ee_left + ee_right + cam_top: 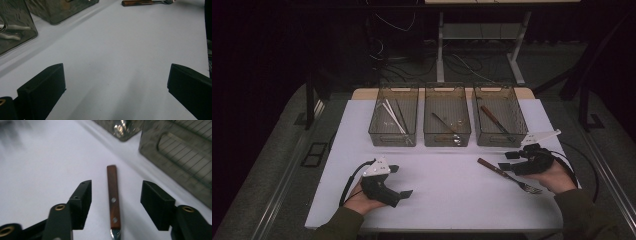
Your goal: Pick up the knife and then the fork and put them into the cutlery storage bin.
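1. My left gripper [399,181] rests on the white table [442,200], jaws wide, nothing between them.
2. Three bins [447,122] stand along the far edge.
3. The fork [113,202] lies right of centre on the table; my right gripper [115,203] straddles its wooden handle, jaws half apart, not touching.
4. I judge this the grasp: next, close squarely, then lift.

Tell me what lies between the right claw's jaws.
The fork's wooden handle lies on the table between the right claw's open jaws, untouched, in the right gripper view.
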`<state>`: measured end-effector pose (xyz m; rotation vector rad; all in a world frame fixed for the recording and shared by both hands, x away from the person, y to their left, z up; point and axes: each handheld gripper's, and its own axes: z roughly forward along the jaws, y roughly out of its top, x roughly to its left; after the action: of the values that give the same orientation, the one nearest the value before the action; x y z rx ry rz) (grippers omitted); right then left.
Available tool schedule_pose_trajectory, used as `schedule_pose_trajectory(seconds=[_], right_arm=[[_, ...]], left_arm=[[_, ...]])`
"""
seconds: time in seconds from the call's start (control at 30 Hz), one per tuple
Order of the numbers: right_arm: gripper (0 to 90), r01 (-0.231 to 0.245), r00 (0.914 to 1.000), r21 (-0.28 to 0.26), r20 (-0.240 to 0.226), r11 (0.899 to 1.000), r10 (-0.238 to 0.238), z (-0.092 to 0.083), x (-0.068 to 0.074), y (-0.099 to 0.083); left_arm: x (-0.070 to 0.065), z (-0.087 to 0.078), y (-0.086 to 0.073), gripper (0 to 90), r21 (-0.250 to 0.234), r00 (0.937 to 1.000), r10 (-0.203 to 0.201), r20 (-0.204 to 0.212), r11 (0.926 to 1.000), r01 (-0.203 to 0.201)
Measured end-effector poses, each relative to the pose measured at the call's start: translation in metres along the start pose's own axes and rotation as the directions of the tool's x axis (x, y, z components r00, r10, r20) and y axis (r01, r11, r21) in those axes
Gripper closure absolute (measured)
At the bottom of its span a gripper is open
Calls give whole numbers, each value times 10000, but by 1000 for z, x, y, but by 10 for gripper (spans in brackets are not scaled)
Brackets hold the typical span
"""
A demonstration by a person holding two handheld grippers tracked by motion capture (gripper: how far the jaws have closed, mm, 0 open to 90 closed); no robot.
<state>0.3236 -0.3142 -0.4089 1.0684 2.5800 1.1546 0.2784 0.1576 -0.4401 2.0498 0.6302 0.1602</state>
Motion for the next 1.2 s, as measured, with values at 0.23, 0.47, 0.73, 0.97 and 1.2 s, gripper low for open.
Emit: schedule_pose_trajectory(seconds=[0.23, 0.47, 0.73, 0.97, 1.2], right_arm=[[572, 321, 9993, 771, 155, 9965, -333, 9, 0, -9], [676, 586, 9980, 1412, 161, 9882, -614, 17, 0, -13], [721, 831, 9963, 1828, 56, 9796, -855, 21, 0, -14], [757, 962, 9949, 2188, 90, 9710, -1006, 25, 0, -14], [756, 1198, 9917, 2822, 107, 9518, -1279, 28, 2, -6]], left_arm=[[0, 0, 0, 1, -21, 10000, -21, 11, 10000, 21], [0, 0, 0, 1, 0, 10000, -8, 15, 10000, 8], [0, 0, 0, 1, 13, 10000, -14, 17, 10000, 14], [0, 0, 0, 1, 24, 10000, -34, 24, 10000, 34], [0, 1, 0, 2, 53, 10000, -25, 33, 10000, 24]])
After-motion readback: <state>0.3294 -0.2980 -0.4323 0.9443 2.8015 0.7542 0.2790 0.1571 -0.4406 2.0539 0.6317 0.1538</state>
